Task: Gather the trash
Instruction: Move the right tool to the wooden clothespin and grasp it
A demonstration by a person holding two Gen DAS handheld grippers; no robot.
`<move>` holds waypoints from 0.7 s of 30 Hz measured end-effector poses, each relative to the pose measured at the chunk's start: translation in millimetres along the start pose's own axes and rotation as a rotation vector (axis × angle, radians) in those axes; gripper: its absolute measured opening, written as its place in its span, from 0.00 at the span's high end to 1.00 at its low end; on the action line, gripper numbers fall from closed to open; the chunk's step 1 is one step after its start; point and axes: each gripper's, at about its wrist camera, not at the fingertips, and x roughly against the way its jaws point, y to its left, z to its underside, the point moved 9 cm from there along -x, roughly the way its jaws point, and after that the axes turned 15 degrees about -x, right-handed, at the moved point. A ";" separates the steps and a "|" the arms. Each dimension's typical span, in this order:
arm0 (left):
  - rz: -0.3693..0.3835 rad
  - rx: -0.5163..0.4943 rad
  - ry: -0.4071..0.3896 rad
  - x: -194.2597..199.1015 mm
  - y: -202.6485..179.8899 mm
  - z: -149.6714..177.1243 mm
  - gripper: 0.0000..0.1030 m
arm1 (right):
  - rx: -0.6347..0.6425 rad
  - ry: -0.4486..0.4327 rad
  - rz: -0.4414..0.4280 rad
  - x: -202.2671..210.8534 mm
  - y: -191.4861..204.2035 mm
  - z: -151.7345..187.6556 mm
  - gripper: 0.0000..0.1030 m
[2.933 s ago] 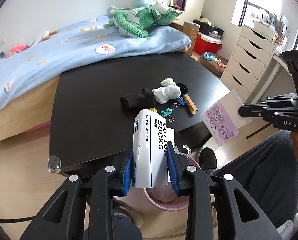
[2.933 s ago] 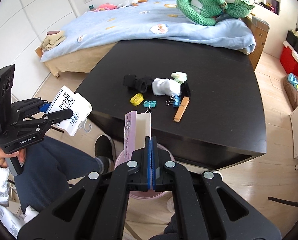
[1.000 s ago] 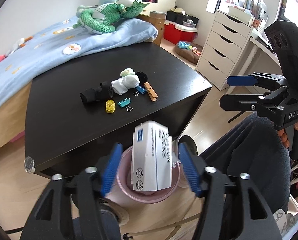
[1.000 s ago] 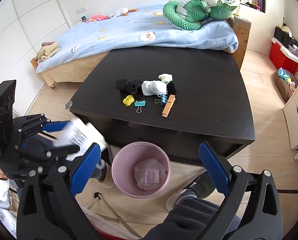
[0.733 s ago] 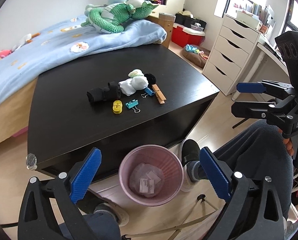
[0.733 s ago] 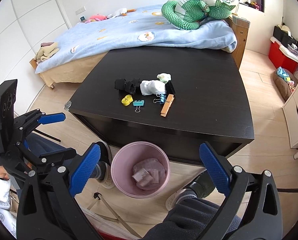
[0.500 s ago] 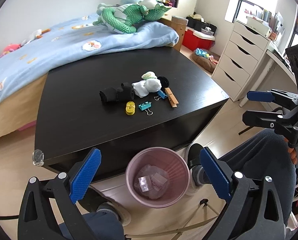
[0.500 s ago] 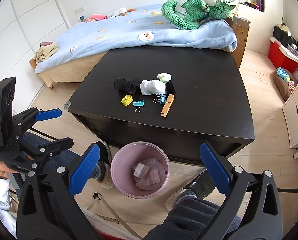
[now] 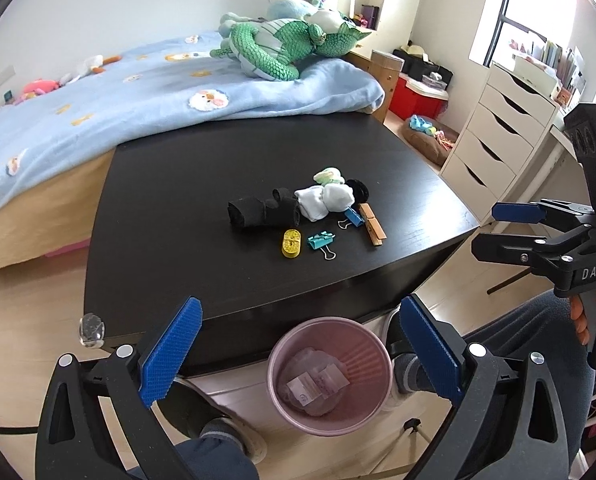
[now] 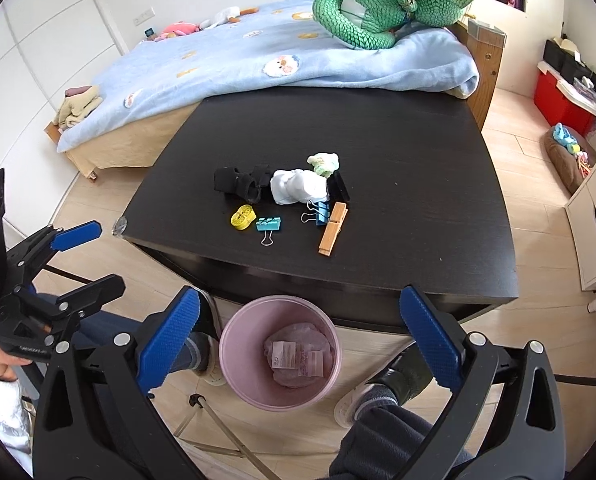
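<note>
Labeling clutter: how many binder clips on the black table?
2: teal binder clip beside the yellow plastic clip; blue binder clip against the wooden clothespin. More could hide under the socks.

One legible marking was noted: "DAS" in white on the right gripper point(image 9: 514, 232) body, right of frame.

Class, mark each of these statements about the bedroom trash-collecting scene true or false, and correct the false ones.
1. Both grippers are open and hold nothing. True: the left gripper and the right gripper stand wide apart, empty.
2. The pink bin stands on the black table. False: it stands on the floor in front of the black table.
3. Paper packaging lies inside the bin. True.
4. The wooden clothespin lies in the bin. False: it lies on the table beside a blue binder clip.
5. The table holds only socks. False: clips lie there too, such as the yellow clip.
</note>
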 end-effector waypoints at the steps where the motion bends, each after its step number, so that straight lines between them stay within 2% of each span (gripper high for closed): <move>1: -0.002 0.003 -0.002 -0.1 1.6 -1.1 0.07 | -0.002 0.005 0.009 -4.2 -0.6 -3.0 0.04; 8: -0.026 0.022 -0.014 -2.5 16.0 -9.9 0.07 | -0.025 0.065 0.066 -41.1 -5.7 -24.7 0.04; 17: -0.043 0.047 -0.011 -7.3 32.2 -10.5 0.07 | -0.078 0.186 0.127 -98.5 -20.3 -38.2 0.05; 19: -0.043 0.053 -0.010 -8.0 33.6 -10.1 0.07 | -0.097 0.215 0.138 -109.6 -24.4 -38.5 0.13; 20: -0.043 0.055 -0.010 -8.2 34.1 -9.6 0.07 | -0.108 0.230 0.145 -114.6 -26.9 -38.1 0.20; 21: -0.043 0.056 -0.009 -8.6 34.8 -9.2 0.07 | -0.115 0.241 0.148 -118.9 -27.9 -37.7 0.22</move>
